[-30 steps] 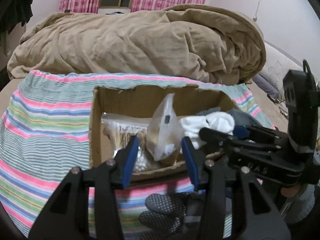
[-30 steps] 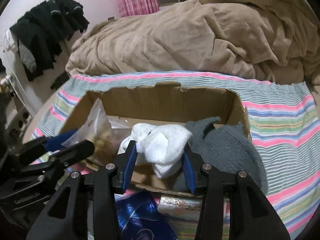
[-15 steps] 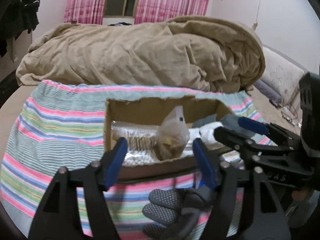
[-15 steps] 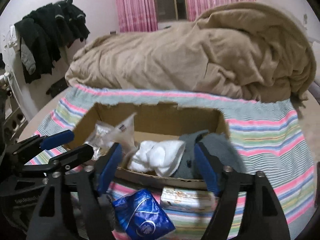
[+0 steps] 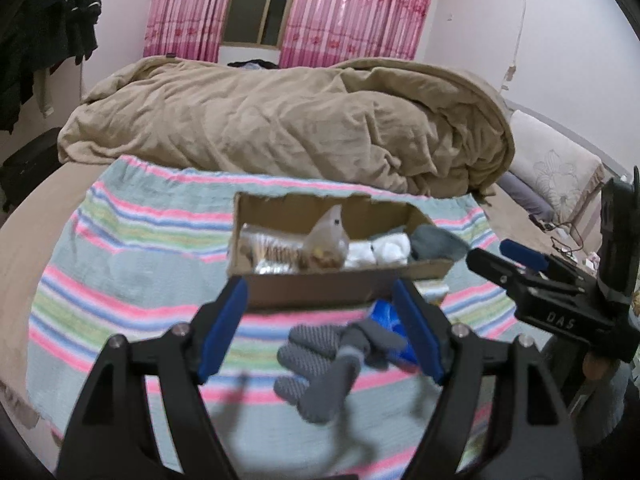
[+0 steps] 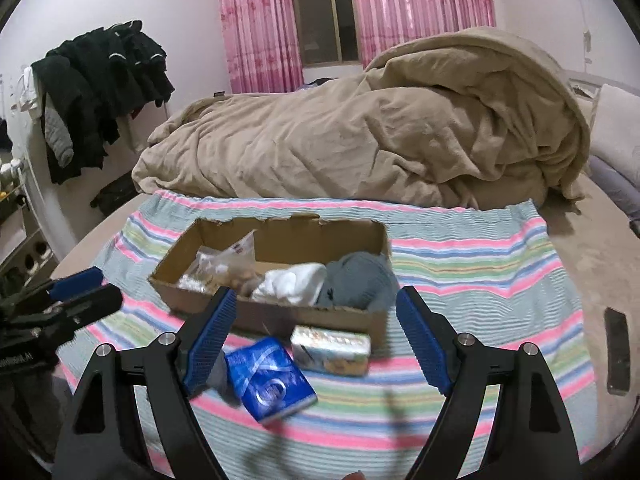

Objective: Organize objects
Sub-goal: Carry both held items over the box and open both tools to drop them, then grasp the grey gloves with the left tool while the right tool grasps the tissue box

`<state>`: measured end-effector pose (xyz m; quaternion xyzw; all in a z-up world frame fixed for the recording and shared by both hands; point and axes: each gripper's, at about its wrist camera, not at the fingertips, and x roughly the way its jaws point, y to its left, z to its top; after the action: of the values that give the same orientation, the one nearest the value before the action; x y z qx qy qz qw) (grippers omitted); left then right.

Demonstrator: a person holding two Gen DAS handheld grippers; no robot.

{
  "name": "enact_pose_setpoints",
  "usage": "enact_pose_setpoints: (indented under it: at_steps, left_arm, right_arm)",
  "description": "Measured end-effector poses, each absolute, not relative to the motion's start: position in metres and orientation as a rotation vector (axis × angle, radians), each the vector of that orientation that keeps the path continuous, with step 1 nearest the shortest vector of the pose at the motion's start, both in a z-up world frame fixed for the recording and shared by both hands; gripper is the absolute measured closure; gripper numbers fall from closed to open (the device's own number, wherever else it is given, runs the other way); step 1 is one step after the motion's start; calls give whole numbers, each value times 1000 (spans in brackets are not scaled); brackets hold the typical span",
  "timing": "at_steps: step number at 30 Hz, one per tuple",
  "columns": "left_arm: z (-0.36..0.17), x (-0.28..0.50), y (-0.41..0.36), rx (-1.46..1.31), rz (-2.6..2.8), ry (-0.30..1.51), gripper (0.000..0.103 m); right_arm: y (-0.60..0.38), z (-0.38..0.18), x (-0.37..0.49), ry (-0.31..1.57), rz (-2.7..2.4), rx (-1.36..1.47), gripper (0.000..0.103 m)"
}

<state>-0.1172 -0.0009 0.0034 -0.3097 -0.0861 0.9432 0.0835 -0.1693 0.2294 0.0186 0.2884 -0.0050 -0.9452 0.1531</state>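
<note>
Hovering near the brown cardboard box [image 6: 276,312], both grippers are empty: the left gripper [image 5: 320,324] is opening, the right gripper [image 6: 316,332] spread wide. Near the box on the striped blanket [image 6: 480,280] lie soft grey dotted gloves [image 5: 320,364], a glossy blue tissue pack [image 6: 268,380] and a small printed carton [image 6: 330,350]. The pack looks light, squashy and probably slippery; pinch across its narrow sides.
</note>
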Motion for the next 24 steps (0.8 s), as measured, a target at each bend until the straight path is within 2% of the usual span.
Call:
enact_pose_setpoints:
  at_steps: [5, 11, 24]
  left_arm:
    - [-5, -100, -2, -966, 2819, -265, 27]
    - [-22, -92, 4, -1016, 2806, -272, 27]
    - [-68, -114, 27, -1126, 2752, -180, 27]
  right_arm:
    - [240, 10, -156, 20, -2702, 841, 19]
    - [259, 2, -152, -25, -2706, 864, 19]
    - [257, -38, -180, -48, -2670, 993, 19]
